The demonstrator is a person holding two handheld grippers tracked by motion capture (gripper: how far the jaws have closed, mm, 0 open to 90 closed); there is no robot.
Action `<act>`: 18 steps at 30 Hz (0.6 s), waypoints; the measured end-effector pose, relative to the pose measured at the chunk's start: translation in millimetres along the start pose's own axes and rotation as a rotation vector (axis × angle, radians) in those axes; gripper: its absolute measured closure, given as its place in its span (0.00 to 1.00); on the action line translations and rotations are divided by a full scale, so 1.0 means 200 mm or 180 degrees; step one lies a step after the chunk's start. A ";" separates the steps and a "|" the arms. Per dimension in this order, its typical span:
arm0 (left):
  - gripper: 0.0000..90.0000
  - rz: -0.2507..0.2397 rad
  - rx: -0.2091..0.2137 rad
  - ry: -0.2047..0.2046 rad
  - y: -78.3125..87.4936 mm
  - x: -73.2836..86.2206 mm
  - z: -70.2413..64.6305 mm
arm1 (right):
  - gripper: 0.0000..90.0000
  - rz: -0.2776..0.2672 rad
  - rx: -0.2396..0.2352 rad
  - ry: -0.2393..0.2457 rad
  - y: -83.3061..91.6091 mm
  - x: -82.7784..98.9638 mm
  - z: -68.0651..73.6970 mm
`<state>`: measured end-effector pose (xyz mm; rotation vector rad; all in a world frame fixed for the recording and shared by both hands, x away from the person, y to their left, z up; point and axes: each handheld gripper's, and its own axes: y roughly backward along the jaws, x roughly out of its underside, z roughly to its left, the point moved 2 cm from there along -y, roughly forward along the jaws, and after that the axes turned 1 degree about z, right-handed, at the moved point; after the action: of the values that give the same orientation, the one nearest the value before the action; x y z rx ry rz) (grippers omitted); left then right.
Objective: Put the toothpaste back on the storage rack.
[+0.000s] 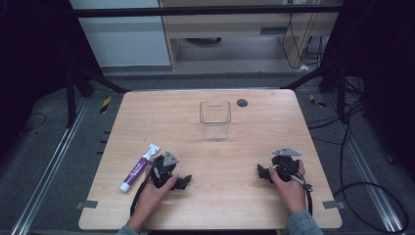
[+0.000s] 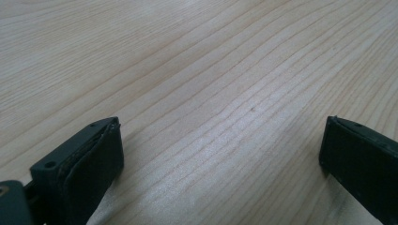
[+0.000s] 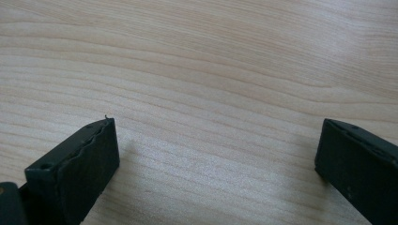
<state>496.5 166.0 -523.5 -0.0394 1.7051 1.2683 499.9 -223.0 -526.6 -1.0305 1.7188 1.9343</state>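
Wooden counter (image 1: 220,161) holds both tongs low, the left tongs (image 1: 183,182) and the right tongs (image 1: 263,172) each wide open with nothing between them, and the purple and white tube (image 1: 140,168) lies just beside the left tongs, with a clear box (image 1: 215,119) farther off.

No text, brand, number or sign can be read. Purple print is seen along the white tube (image 1: 139,169) lying on the desk (image 1: 210,205) near its left edge, but it is too small and blurred to be made out. Yellow-and-black striped markings (image 1: 105,104) are seen on the floor; no lettering is carried by them.
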 end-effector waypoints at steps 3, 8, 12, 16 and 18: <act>0.00 0.0002 0.0000 0.0000 0.00 0.00 0.00 | 0.00 -0.0001 -0.0001 -0.0002 0.00 0.00 0.00; 0.00 0.0003 0.0019 -0.0015 0.00 0.00 0.00 | 0.00 -0.0002 -0.0005 0.0001 0.00 0.00 0.00; 0.05 0.0005 0.0023 -0.0114 0.02 -0.01 0.01 | 0.00 0.0000 -0.0018 0.0012 0.00 0.00 0.00; 0.04 -0.0135 -0.0085 -0.0151 0.08 -0.04 0.03 | 0.00 0.0002 -0.0027 0.0024 0.00 0.00 0.00; 0.04 -0.0209 -0.0120 -0.0184 0.11 -0.05 0.03 | 0.00 0.0006 -0.0037 0.0023 0.00 0.00 0.00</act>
<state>493.9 176.6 -501.2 -0.0798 1.6179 1.2416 500.7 -223.5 -526.6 -1.0417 1.7150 1.9462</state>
